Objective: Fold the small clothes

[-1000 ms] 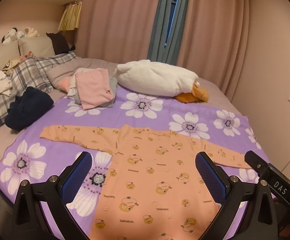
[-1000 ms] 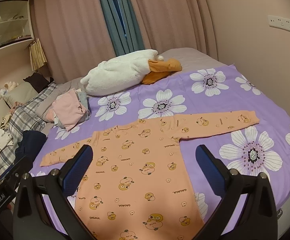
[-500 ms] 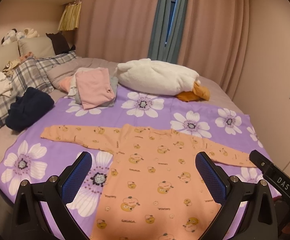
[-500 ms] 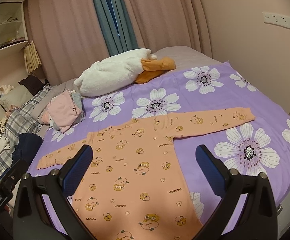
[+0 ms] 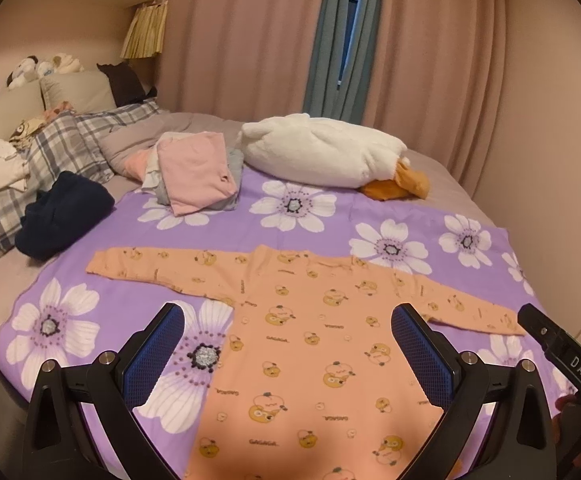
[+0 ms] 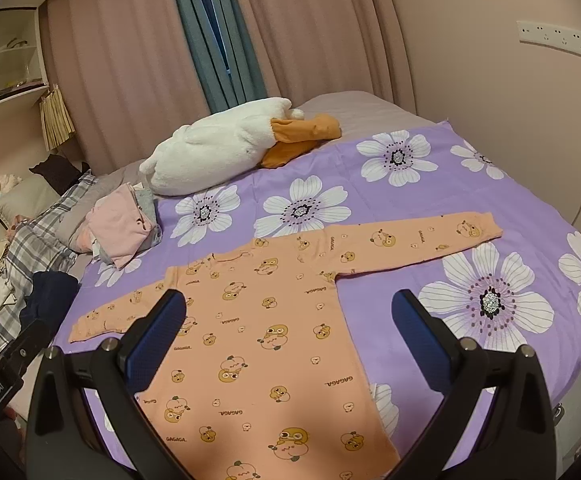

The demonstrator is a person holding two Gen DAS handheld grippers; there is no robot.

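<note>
Both the left gripper (image 5: 288, 354) and right gripper (image 6: 288, 340) hover released (jaws spread wide) above the orange garment (image 5: 314, 344), which lies flat on the purple floral sheet (image 5: 322, 216).

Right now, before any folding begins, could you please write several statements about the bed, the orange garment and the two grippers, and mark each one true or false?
1. The orange garment lies spread flat with both sleeves stretched out. True.
2. The left gripper is shut on a sleeve. False: its jaws are open and hold nothing.
3. The pile of folded clothes has a pink piece on top. True.
4. The white plush pillow rests on the orange garment. False: it lies apart from it, farther back on the bed.
5. The right gripper is open. True.
</note>
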